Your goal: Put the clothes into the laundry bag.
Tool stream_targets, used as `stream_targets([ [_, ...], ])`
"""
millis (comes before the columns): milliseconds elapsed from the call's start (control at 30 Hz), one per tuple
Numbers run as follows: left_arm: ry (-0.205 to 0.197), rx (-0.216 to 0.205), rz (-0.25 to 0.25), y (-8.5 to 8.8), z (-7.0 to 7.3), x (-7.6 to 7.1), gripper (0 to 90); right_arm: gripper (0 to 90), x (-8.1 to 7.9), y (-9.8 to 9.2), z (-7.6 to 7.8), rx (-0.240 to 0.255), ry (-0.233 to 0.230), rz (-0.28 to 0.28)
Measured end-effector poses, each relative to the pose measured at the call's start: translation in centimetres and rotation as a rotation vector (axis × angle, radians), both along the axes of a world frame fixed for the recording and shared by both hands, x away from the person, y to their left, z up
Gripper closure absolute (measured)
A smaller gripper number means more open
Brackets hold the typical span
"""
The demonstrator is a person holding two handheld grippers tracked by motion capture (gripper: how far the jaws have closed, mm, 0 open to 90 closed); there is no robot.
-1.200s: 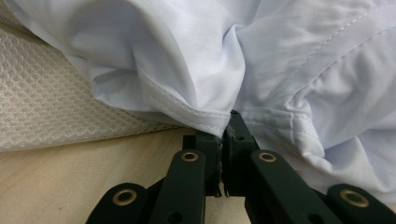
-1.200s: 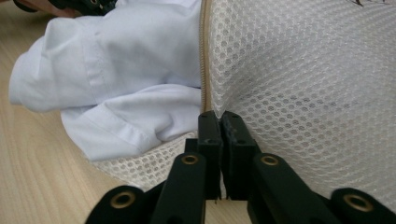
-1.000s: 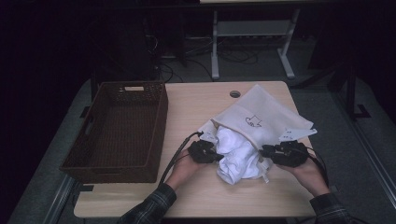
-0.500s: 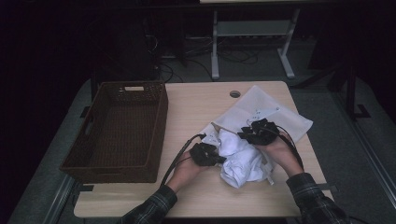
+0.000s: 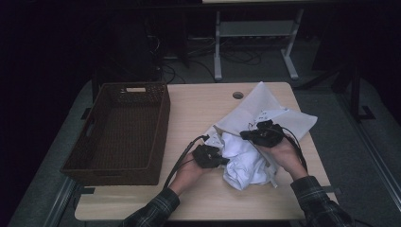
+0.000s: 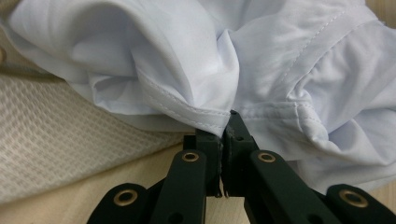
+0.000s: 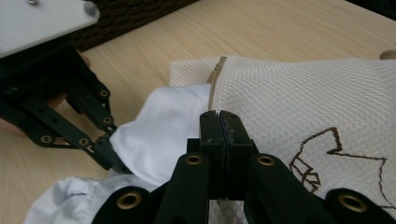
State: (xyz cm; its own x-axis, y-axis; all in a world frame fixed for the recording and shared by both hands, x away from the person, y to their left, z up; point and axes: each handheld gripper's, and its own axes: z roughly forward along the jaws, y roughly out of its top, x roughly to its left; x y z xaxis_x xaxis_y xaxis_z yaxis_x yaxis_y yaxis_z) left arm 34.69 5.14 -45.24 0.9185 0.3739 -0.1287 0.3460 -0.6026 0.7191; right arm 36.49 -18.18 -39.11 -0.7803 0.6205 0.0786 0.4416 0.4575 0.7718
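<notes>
The surface (image 5: 198, 109) is a light wooden top that carries a dark woven basket (image 5: 118, 132) on its left side and a white mesh bag (image 5: 265, 106) on its right side. The bag bears a dark line drawing, visible in the right gripper view. A crumpled white garment (image 5: 246, 163) lies at the near edge of the bag, partly tucked under the mesh, and spills toward the person. The left tool (image 5: 222, 160) sits at the left edge of the garment, held by the left hand (image 5: 189, 171). In the left gripper view, its 2 jaws stand pressed together and pinch a stitched hem of the garment (image 6: 205, 112); the mesh bag (image 6: 56, 149) lies just beside it. The right tool (image 5: 247, 135) rests over the junction of bag and garment, held by the right hand (image 5: 283, 153). In the right gripper view, its 2 jaws stand closed against each other at the bag's edge (image 7: 299, 102); whether they hold any mesh cannot be determined. The same view shows the left tool (image 7: 105, 151) touching the garment (image 7: 159, 135).
</notes>
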Motion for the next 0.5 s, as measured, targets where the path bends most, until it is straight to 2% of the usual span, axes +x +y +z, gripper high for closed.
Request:
stream_targets([
  [267, -0.059, -0.007, 0.019, -0.8, 0.8, 0.4, 87.7, 88.8, -0.7, 1.1, 0.8, 0.003, -0.018, 0.046],
  [500, -0.078, -0.04, 0.08, -1.1, 1.2, 1.9, 87.7, 88.8, -1.1, 1.2, 1.4, 0.018, -0.027, 0.054],
])
